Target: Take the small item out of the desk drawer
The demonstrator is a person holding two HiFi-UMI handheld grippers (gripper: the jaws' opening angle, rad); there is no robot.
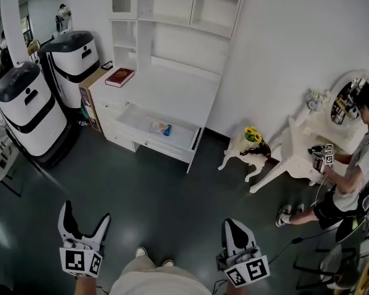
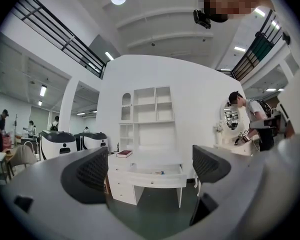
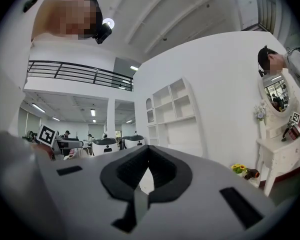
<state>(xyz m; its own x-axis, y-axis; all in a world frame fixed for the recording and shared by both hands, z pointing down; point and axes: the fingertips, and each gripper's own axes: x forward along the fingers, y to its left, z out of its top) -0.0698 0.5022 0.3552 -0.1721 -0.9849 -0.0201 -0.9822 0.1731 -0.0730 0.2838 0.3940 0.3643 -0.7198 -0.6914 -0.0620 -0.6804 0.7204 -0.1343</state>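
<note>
A white desk (image 1: 172, 85) with shelves stands against the far wall, and its drawer (image 1: 141, 141) is pulled out. A small blue and orange packet (image 1: 162, 128) lies in the drawer; the left gripper view also shows this packet (image 2: 160, 173) in the drawer (image 2: 155, 180). Both grippers are held low, far from the desk, over the dark floor. My left gripper (image 1: 84, 223) (image 2: 152, 166) is open with nothing between its jaws. My right gripper (image 1: 235, 226) (image 3: 149, 151) is shut and empty.
A red book (image 1: 120, 77) lies on the desk's left end beside a cardboard box (image 1: 89, 94). Two white and black machines (image 1: 27, 112) stand at the left. At the right are a small flower table (image 1: 249, 146), a white dressing table (image 1: 301, 146) and a person (image 1: 350, 177).
</note>
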